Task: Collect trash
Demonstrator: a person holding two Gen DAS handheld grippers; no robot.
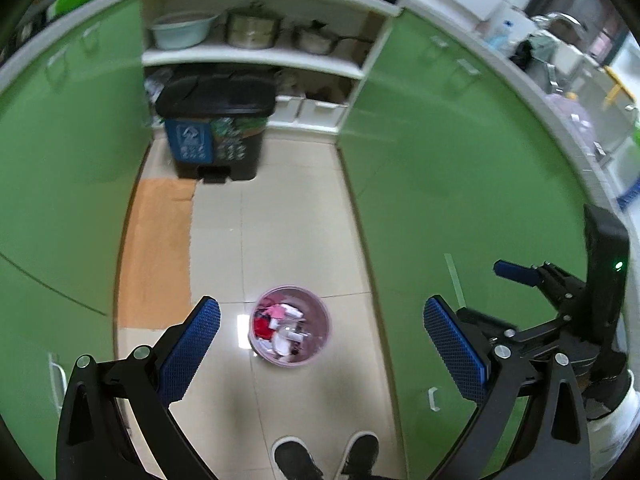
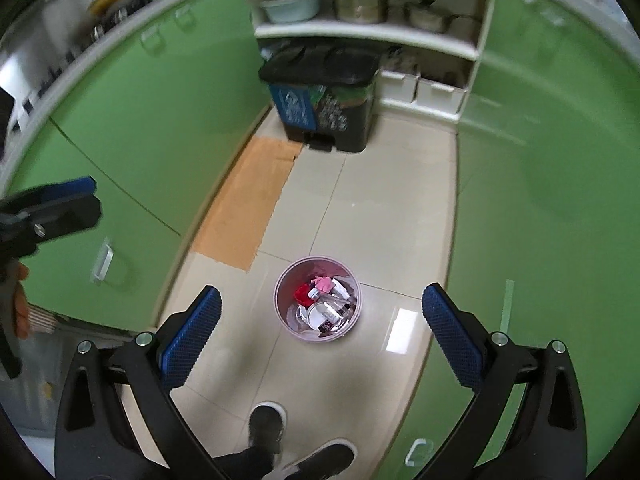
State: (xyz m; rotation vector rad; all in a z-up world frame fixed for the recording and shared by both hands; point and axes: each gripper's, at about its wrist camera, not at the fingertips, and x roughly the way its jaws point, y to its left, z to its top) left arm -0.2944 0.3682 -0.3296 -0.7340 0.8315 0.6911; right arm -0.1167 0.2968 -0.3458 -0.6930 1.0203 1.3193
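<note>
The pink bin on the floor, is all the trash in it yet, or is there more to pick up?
The pink bin already holds wrappers, red scraps and a clear container. Both the left gripper and the right gripper are open and hold nothing. No loose trash shows on the floor tiles around it. What may be left is emptying it into the closed black pedal bin by the shelves.

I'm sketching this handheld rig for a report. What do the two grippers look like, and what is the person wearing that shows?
Both the left gripper and right gripper have black angular frames with silver round bolts. Their fingers are flat paddles faced with blue dimpled pads. In the left wrist view, the right gripper's tall black housing carries a small green light. The person wears black shoes with white soles.
</note>
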